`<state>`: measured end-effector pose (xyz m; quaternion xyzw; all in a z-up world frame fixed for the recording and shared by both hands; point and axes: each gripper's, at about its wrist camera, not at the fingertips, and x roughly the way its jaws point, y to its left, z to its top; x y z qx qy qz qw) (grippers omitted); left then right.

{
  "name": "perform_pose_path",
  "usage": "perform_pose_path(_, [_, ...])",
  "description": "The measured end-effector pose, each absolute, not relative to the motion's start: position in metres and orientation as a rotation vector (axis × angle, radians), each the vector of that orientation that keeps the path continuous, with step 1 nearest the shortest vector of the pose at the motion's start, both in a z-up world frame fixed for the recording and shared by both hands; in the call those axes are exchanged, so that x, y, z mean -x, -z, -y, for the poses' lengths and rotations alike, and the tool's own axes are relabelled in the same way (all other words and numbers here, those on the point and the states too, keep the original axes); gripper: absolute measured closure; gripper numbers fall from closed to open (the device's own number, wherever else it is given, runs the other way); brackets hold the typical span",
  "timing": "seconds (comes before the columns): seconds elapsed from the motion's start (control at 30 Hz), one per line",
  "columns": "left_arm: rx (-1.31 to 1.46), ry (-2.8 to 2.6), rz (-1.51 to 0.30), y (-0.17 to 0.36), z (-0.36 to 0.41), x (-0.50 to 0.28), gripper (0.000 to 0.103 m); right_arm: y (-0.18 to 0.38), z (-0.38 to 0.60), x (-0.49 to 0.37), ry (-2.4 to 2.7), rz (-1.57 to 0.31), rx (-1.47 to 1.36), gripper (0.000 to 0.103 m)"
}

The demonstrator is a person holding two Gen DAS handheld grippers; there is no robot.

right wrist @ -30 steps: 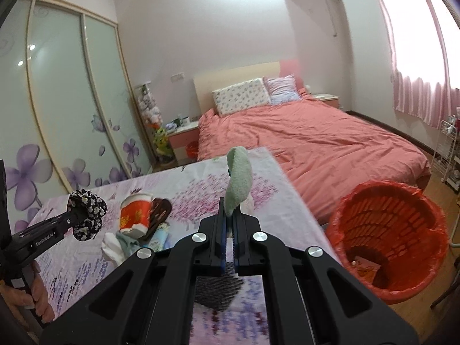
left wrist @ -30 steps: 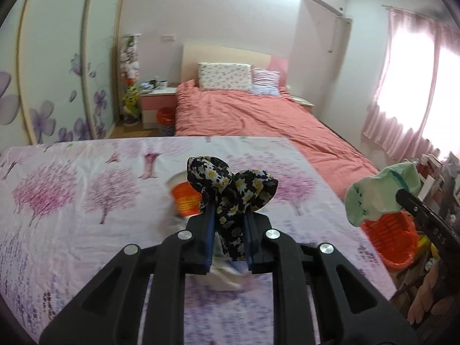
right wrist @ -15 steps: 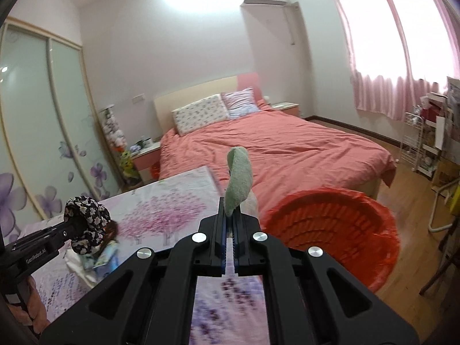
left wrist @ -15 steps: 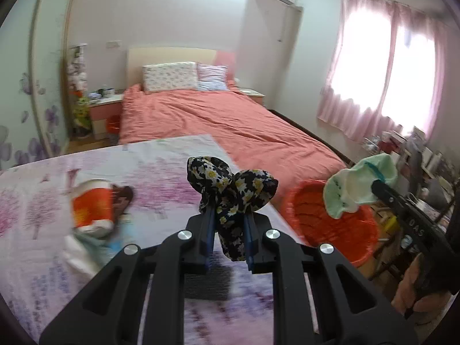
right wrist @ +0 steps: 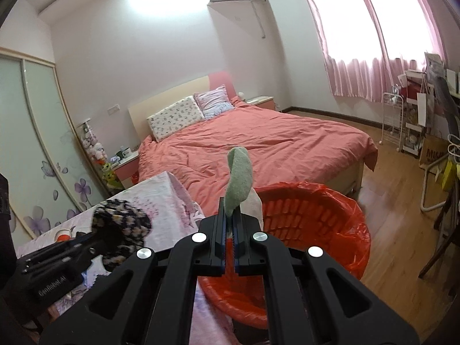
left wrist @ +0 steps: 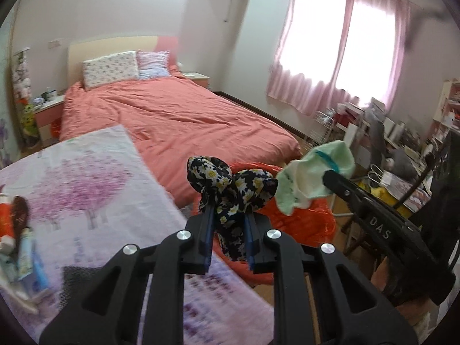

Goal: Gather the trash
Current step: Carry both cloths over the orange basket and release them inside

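My left gripper (left wrist: 228, 218) is shut on a black floral cloth (left wrist: 230, 184), held in the air past the table's right edge, over the near rim of the orange bin (left wrist: 302, 218). My right gripper (right wrist: 229, 224) is shut on a light green sock (right wrist: 240, 175) and holds it above the orange bin (right wrist: 322, 218). The right gripper with the sock also shows in the left wrist view (left wrist: 313, 176), just right of the cloth. The left gripper with the cloth shows at the left of the right wrist view (right wrist: 120, 224).
A table with a pink tree-print cloth (left wrist: 86, 184) lies to the left, with a red cup (left wrist: 5, 218) and other scraps at its left edge. A bed with a salmon cover (left wrist: 178, 120) stands behind. A chair and cluttered shelves (right wrist: 425, 120) stand at the right.
Both grippers have swung right, away from the table toward the orange bin, each still holding its item. The bin is now right under the fingertips.
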<state>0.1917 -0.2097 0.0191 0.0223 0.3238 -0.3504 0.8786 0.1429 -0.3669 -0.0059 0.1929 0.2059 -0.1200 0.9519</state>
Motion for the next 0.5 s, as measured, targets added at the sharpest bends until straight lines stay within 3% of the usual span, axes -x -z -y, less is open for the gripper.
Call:
perform_pose_path(0.2, [-0.079, 0.784, -0.734, 0.009, 0.263, -0.204, 0.081, 0.023, 0.393, -0.151, 0.249, -0.443, -0.457, 0.099])
perform_pose_path(0.27, [-0.102, 0.783, -0.751, 0.019, 0.276, -0.21, 0.074, 0.029, 0.401, -0.152, 0.242, -0.459, -0.478, 0.099])
perform_pose_path(0.33, [-0.11, 0.774, -0.77, 0.028, 0.284, -0.214, 0.058, 0.034, 0.407, -0.154, 0.252, -0.473, -0.491, 0.096])
perform_pose_path(0.37, [-0.112, 0.764, -0.781, 0.033, 0.286, -0.217, 0.055, 0.037, 0.41, -0.154, 0.261, -0.486, -0.495, 0.095])
perform_pose_path(0.43, [-0.112, 0.749, -0.796, 0.039, 0.285, -0.222, 0.049, 0.042, 0.413, -0.154, 0.268, -0.497, -0.505, 0.076])
perform_pose_path(0.5, [-0.114, 0.724, -0.805, 0.045, 0.281, -0.227, 0.046, 0.045, 0.414, -0.152, 0.281, -0.497, -0.507, 0.067])
